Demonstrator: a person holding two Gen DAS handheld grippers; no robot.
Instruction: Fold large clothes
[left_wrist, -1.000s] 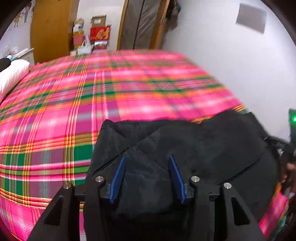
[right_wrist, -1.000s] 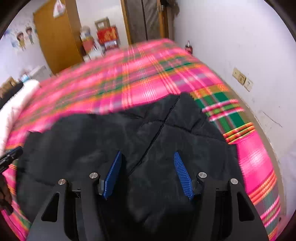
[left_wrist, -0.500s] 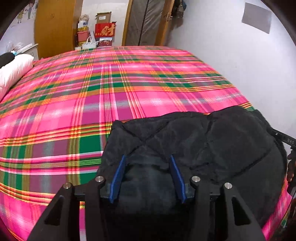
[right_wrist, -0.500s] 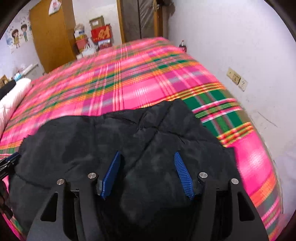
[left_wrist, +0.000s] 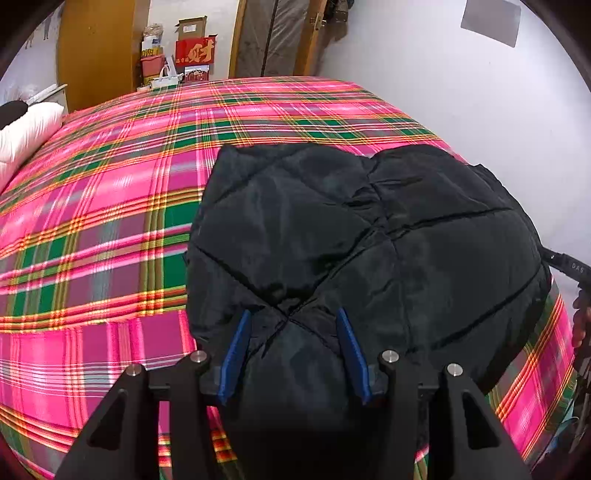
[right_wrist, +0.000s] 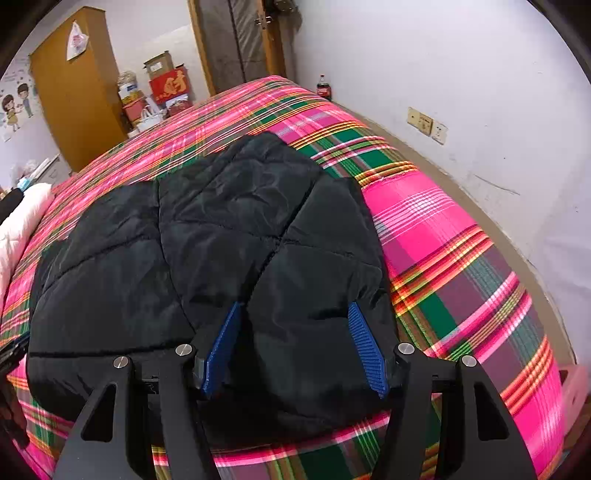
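Left wrist view: puffy black quilted jacket (left_wrist: 369, 236) bunches, soft and slippery, gripped in left gripper (left_wrist: 293, 354) and right gripper (right_wrist: 295, 347); grab seams

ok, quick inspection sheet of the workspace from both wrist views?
Surface: bed with pink plaid cover.
Job's things: black quilted jacket lying bunched at the near edge.
Clutter: white pillow at the left edge.
Grippers: left tongs and right tongs each have padded jacket fabric between the blue pads; grip not clear.
Cables: nothing seen.
Surroundings: wardrobe, boxes, cola bottle, wall sockets.
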